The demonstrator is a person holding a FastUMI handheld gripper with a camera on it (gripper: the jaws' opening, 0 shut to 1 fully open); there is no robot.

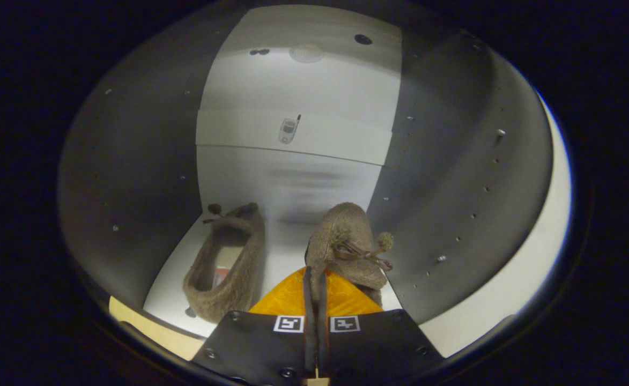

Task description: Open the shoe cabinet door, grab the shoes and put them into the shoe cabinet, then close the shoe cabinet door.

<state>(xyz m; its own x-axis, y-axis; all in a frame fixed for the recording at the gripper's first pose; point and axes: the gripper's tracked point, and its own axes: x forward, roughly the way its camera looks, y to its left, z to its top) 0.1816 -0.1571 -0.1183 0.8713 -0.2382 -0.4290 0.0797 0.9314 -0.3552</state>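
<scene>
Right shoe (pixel 346 241), fuzzy brown slipper w/ a cord bow and two pom-poms on top, sits on the cabinet floor (pixel 285 257) just ahead of the fingers at abt 1 o'clock, its rear edge pinched betw. them. Gripper (pixel 314 279) points straight into the shoe cabinet (pixel 132 177), level w/ the floor panel; fingers pressed nearly together, only a thin slit betw. them, w/ the slipper's edge caught in that slit. Can't see how deep the grip goes.

Second shoe (pixel 228 262), same soft pile, lies at 10–11 o'clock from the fingers, opening up, toe toward the back, a small pom-pom at its tip. It's apart from the held one; a bare strip of floor runs betw. the two.

Room: right shoe sits close to the right side wall (pixel 453 177), little gap there. Left shoe is near the left wall. Open floor beyond both toes up to the back panel (pixel 293 177).

Surfaces: smooth pale flat panels on floor and back, w/ a horiz. ledge across the back at 12 o'clock carrying a small metal fitting (pixel 288 130). Side walls shaded, dotted w/ rows of small peg holes. Front edge of the floor shows at 8 o'clock.
</scene>
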